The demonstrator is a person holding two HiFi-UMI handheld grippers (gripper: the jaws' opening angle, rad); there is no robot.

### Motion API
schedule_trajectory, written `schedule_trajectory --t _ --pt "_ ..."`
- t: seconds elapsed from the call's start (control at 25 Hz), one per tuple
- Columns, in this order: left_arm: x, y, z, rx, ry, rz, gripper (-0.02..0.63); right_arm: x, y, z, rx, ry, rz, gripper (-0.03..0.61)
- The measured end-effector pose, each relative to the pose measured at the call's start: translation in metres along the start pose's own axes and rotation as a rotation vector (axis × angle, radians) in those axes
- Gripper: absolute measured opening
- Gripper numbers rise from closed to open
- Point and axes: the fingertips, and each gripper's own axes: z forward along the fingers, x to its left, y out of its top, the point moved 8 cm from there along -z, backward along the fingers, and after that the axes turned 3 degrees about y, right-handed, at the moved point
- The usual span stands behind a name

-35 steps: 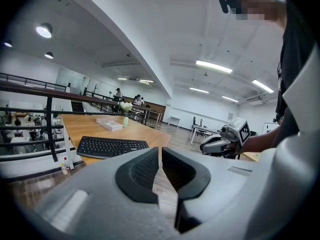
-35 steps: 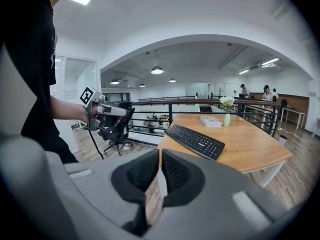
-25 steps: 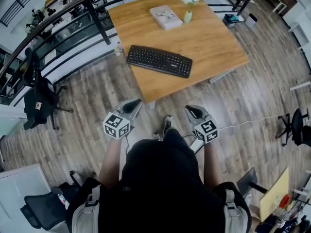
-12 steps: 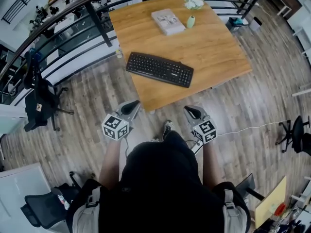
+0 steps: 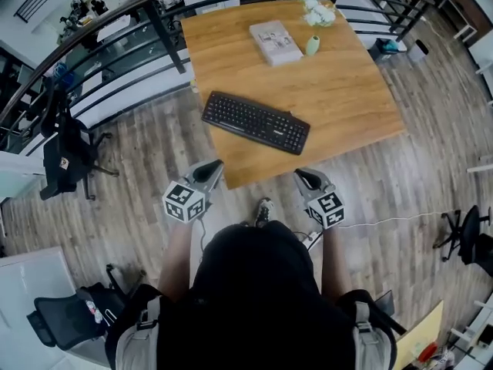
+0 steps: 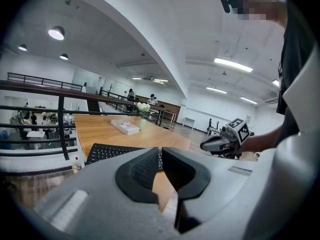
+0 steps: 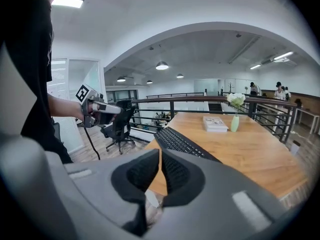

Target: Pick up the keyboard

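A black keyboard lies slanted near the front edge of a wooden table; it also shows in the left gripper view and the right gripper view. My left gripper is shut and empty, just short of the table's near left corner. My right gripper is shut and empty too, at the table's near edge, below the keyboard's right end. Neither touches the keyboard. In each gripper view the jaws meet with nothing between them.
On the table's far side lie a book, a small green vase and white flowers. A black railing runs behind and left of the table. Office chairs stand on the wood floor at left.
Both grippers and the person have come closer to the table's near edge; the keyboard and table now sit lower and nearer in the head view. Both grippers stay shut.
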Motion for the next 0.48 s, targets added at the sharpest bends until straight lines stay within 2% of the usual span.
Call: schedule_trajectory --t 0.48 --pt "-0.003 0.012 0.023 0.005 0.082 -0.010 0.031 -0.052 0.007 0.015 -0.005 0.065 -0.011 0.017"
